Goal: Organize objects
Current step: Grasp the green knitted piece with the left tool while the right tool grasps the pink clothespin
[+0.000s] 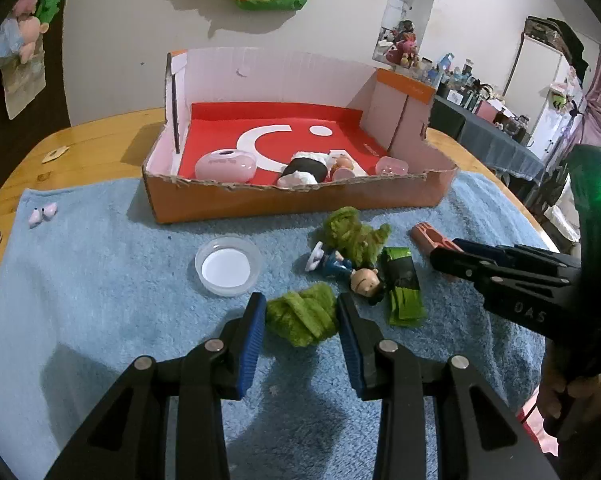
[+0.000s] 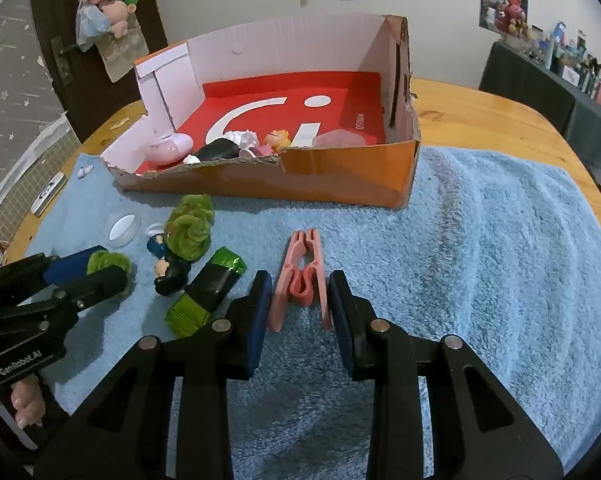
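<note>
The right tool point(image 2: 298, 304) is clenched on the pink clothes peg point(image 2: 300, 276), which lies on the blue towel point(image 2: 480, 240). The left tool point(image 1: 302, 320) is closed on a green fuzzy ball point(image 1: 302, 316). Each item should be lifted clear before being carried over the torn front wall of the cardboard box point(image 2: 340, 188). The towel covers a wooden tabletop point(image 2: 480, 108) in a cluttered room.
</note>
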Motion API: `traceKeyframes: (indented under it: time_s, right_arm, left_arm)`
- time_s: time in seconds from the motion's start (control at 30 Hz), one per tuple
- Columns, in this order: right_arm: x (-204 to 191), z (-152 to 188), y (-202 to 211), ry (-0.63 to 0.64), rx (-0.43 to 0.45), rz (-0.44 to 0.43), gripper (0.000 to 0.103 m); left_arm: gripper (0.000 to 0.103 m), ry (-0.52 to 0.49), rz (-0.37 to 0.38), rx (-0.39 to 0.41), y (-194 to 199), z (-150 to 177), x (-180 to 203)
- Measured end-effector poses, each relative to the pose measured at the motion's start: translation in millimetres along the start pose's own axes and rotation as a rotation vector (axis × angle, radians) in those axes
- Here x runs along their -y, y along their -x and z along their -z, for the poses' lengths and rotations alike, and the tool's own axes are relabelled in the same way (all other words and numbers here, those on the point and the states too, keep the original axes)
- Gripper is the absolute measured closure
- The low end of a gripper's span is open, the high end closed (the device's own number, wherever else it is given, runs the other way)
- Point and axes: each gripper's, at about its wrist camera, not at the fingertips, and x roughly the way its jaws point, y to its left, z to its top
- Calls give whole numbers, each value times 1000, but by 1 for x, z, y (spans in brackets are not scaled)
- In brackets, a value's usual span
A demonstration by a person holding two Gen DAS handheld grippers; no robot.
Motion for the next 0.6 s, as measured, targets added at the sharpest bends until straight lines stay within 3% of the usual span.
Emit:
traceKeyframes:
  time_s: [0.6]
  right_arm:
    - [-6,-9,24,10,55,-36,75]
  left_arm:
    - [65,-8,8,71,20,-11,1]
